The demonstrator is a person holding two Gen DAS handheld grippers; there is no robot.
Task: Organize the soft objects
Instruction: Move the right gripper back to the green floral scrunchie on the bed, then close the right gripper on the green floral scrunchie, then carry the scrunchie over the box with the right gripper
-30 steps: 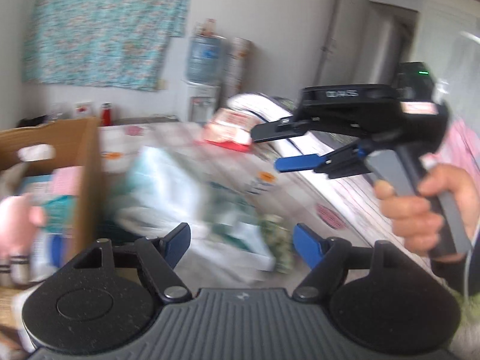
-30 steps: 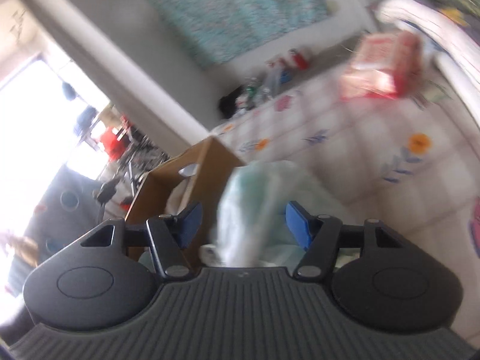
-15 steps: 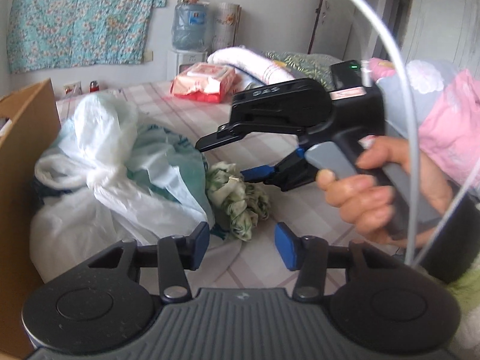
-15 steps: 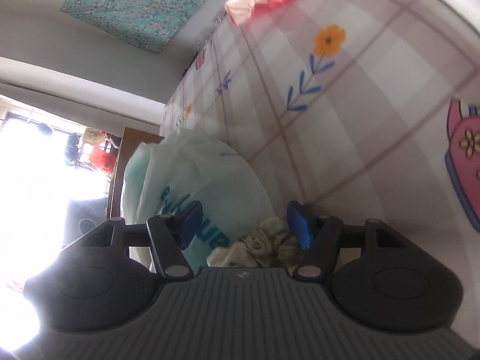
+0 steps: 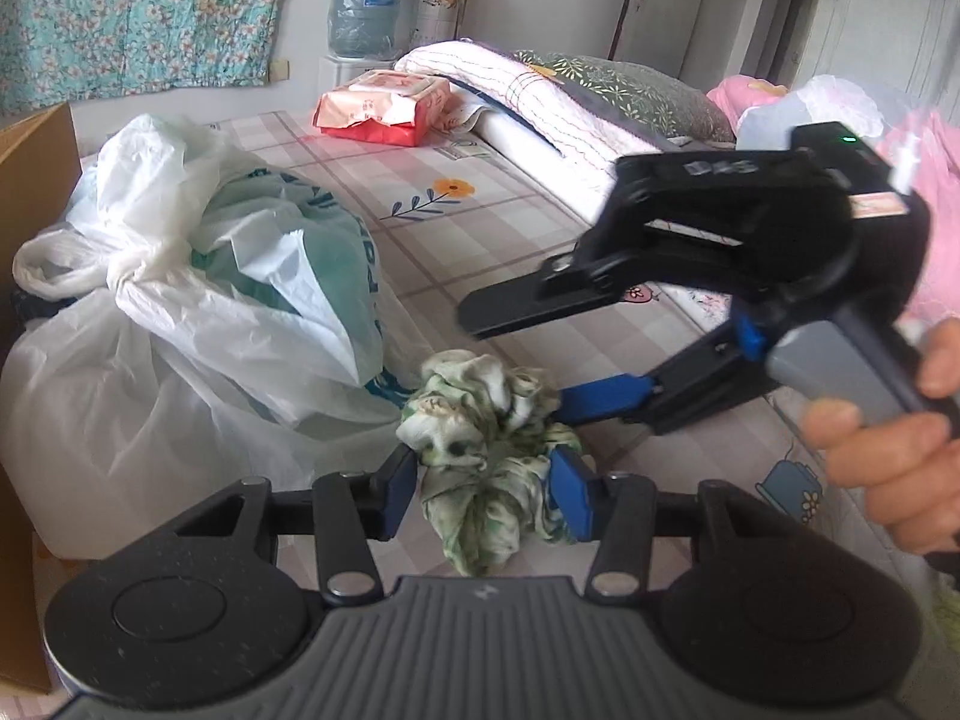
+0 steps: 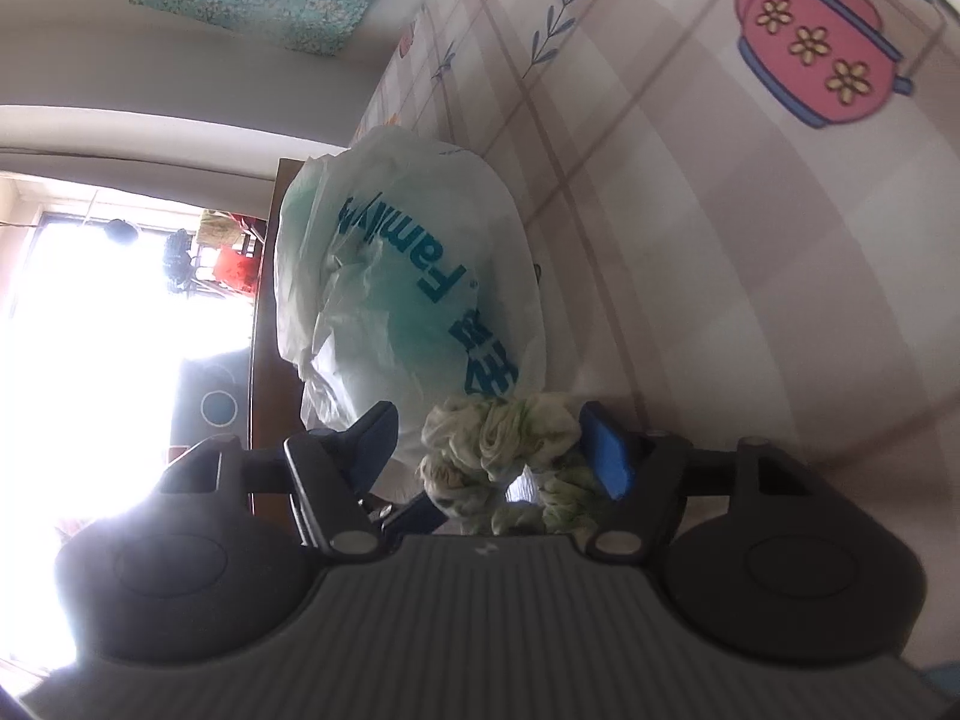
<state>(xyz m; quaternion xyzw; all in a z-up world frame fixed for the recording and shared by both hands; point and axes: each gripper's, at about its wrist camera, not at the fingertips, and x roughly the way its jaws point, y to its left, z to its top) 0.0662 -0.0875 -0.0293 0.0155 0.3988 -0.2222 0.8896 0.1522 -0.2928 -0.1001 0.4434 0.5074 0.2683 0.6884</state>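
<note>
Left gripper (image 5: 483, 483) is clamped on the crumpled green-and-white cloth (image 5: 486, 420) on the checked sheet (image 5: 480, 222). Cardboard box (image 5: 42, 138) and white plastic bags (image 5: 180, 276) crowd the left; right gripper (image 6: 486, 450) straddles the cloth, its jaws opening. Open sheet lies beyond, up to folded bedding (image 5: 540, 96).

Water jug (image 5: 367, 6) by floral curtain (image 5: 138, 12), red tissue pack (image 5: 384, 108) on checked sheet (image 5: 492, 228)

Checked bed sheet (image 5: 480, 228) (flower print): plastic bags (image 5: 198, 300), crumpled cloth (image 5: 486, 420), red packet (image 5: 384, 108).
</note>
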